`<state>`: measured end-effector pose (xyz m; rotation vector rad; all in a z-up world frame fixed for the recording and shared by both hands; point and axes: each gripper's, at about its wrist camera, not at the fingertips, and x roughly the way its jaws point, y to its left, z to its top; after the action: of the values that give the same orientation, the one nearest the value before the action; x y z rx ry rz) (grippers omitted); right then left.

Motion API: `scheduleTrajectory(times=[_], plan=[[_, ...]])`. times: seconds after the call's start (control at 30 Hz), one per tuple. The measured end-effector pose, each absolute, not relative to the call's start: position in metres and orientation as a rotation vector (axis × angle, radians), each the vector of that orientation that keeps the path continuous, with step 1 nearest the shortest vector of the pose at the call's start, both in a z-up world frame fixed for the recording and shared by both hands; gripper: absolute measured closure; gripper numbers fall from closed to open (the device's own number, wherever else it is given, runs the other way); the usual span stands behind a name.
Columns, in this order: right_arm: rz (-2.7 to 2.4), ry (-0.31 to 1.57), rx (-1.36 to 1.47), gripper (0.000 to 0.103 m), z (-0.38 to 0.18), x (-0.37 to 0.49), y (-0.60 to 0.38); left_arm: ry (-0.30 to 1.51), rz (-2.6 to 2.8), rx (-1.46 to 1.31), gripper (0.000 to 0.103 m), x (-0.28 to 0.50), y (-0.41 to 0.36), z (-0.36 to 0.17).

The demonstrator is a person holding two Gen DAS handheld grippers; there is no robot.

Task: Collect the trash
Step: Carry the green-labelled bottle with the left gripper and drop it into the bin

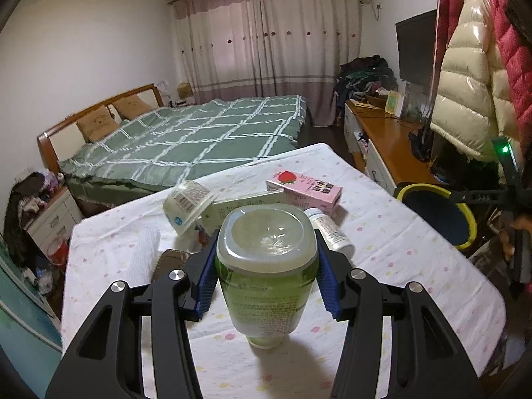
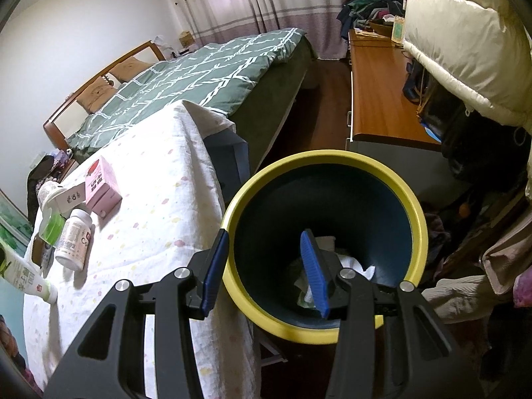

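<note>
Left wrist view, my left tongs [image 1: 266, 267]: closed on a green plastic bottle [image 1: 266, 276], blue pads pressing its two sides just below the base; it hangs upside down, base toward the camera, neck down over the near part of the table [image 1: 415, 266].
Bottle, handling: looks empty and light, thin-walled, likely to dent under a hard squeeze and slick along its label; I judge the broad shoulder where I have it the surest hold.
Trash left on the table: a pink carton [image 1: 304, 191] far of centre, a clear tub [image 1: 188, 206] tipped on its side to its left, a white pill bottle [image 1: 331, 231] lying just right of my catch.
Bin: the yellow-rimmed bin [image 1: 442, 214] stands on the floor off the table's right edge.

Right wrist view, my right tongs [image 2: 264, 267]: partly spread, holding nothing, poised above the near rim of the yellow-rimmed bin [image 2: 412, 206].
Inside the bin: crumpled white paper [image 2: 352, 266] at the bottom.
Table, left of frame: the pink carton [image 2: 101, 184] and the white pill bottle [image 2: 73, 237] lie side by side; the green plastic bottle [image 2: 23, 277] shows at the left edge.
</note>
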<state>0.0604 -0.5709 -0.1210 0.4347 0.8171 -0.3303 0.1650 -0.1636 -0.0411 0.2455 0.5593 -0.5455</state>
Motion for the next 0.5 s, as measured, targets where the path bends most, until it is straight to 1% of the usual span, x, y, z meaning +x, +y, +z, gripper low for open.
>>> scheduleTrajectory(times=[0.13,0.23,0.33,0.5], plan=[[-0.339,0.794,0.427,0.060,-0.115,0.053,-0.574,0.549,-0.608,0.215,0.051,0.158,-0.175,-0.027],[-0.354,0.774,0.417,0.060,-0.110,0.044,-0.579,0.532,-0.673,0.216,0.051,0.151,-0.202,-0.013],[-0.376,0.759,0.402,0.060,-0.106,0.033,-0.585,0.520,-0.747,0.228,0.051,0.147,-0.242,-0.001],[-0.412,0.748,0.399,0.060,-0.105,0.012,-0.600,0.535,-0.873,0.242,0.051,0.143,-0.317,0.003]])
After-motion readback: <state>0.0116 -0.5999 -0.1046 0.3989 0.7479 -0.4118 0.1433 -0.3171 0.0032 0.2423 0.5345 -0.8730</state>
